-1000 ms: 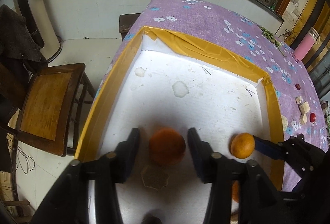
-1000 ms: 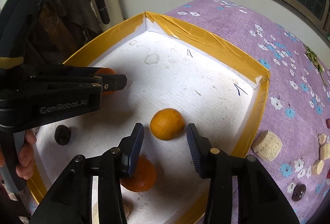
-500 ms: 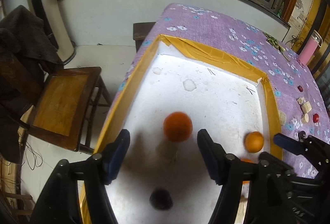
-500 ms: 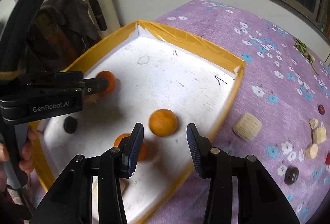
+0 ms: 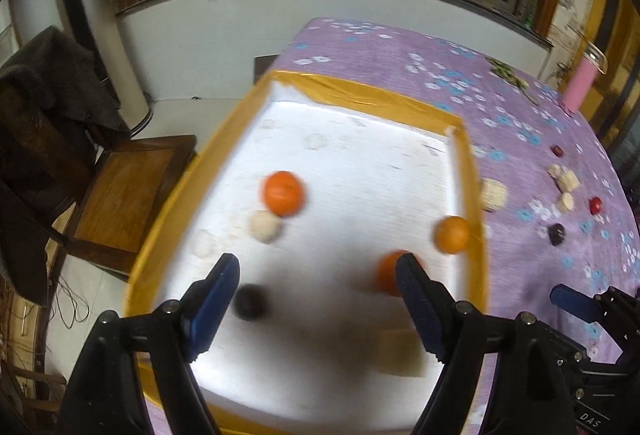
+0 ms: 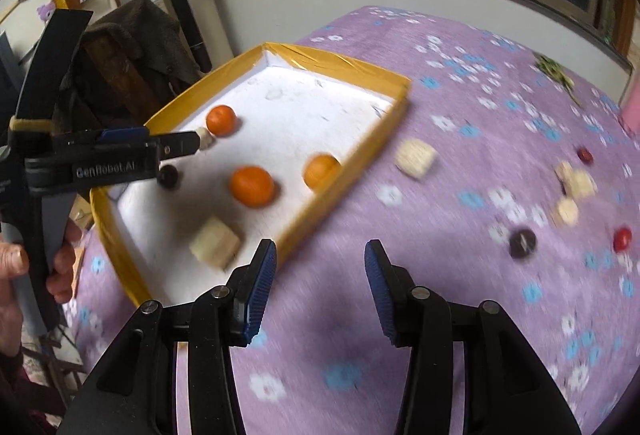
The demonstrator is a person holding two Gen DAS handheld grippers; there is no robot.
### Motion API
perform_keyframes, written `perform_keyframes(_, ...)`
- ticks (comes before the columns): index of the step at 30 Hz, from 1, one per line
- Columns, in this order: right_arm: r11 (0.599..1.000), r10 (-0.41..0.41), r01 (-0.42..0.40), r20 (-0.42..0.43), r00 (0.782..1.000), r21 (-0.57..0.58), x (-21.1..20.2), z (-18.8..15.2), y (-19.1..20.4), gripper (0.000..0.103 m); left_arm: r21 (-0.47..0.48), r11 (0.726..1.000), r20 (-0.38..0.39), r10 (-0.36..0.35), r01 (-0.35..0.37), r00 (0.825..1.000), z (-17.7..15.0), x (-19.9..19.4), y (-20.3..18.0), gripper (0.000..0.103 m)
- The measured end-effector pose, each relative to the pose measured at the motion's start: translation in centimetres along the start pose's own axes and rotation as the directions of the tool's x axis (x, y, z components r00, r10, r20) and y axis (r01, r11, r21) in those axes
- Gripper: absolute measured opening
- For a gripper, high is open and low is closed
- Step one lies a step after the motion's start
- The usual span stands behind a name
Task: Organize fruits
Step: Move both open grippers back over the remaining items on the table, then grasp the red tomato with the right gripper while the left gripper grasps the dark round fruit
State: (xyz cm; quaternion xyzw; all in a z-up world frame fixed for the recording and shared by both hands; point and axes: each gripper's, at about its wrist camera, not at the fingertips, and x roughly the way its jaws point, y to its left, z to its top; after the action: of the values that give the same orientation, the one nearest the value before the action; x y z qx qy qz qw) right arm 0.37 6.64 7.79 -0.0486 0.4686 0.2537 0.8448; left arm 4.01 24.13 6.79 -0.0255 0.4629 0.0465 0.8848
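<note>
The left gripper (image 5: 316,299) is opening, its blue pads spread with nothing between them, above the white tray (image 5: 356,99), where three oranges (image 5: 283,193) and a dark fruit (image 5: 250,302) lie loose. The right gripper (image 6: 320,285) is also easing apart, empty, over the purple cloth (image 6: 460,47) just beside the tray's yellow rim, likely heading for the scattered fruits (image 6: 522,243) outside it. Both tilt steeply down; a hand (image 6: 60,263) grips the left handle
</note>
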Motion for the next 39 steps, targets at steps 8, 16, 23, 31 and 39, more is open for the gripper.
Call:
perform_keyframes(8,0.991,-0.055,0.052,0.02,0.998,0.124,-3.6,-3.9,-6.9,0.045,0.128,0.991,0.002,-0.04,0.04,0.999,-0.4,-1.1,-8.1,0.084)
perform_keyframes(16,0.96,-0.161,0.147,0.038,0.986,0.239,-6.7,-5.9,-15.9,0.045,0.223,0.97,-0.034,-0.086,0.091,0.996,-1.3,-1.0,-15.7,0.086)
perform_keyframes(23,0.908,-0.244,0.206,0.06,0.968,0.365,-7.5,-4.8,-26.3,0.046,0.277,0.956,-0.084,-0.078,0.099,0.993,-1.7,1.1,-20.7,0.086)
perform_keyframes(31,0.923,-0.215,0.199,0.011,0.977,0.33,-3.2,-2.9,-31.2,0.046,0.243,0.961,-0.136,-0.1,0.131,0.986,-1.0,3.8,-23.5,0.086)
perform_keyframes(39,0.94,-0.254,0.246,0.002,0.967,0.234,-1.9,-2.4,-31.3,0.03,0.197,0.963,-0.166,-0.154,0.185,0.974,-0.1,6.5,-25.0,0.077)
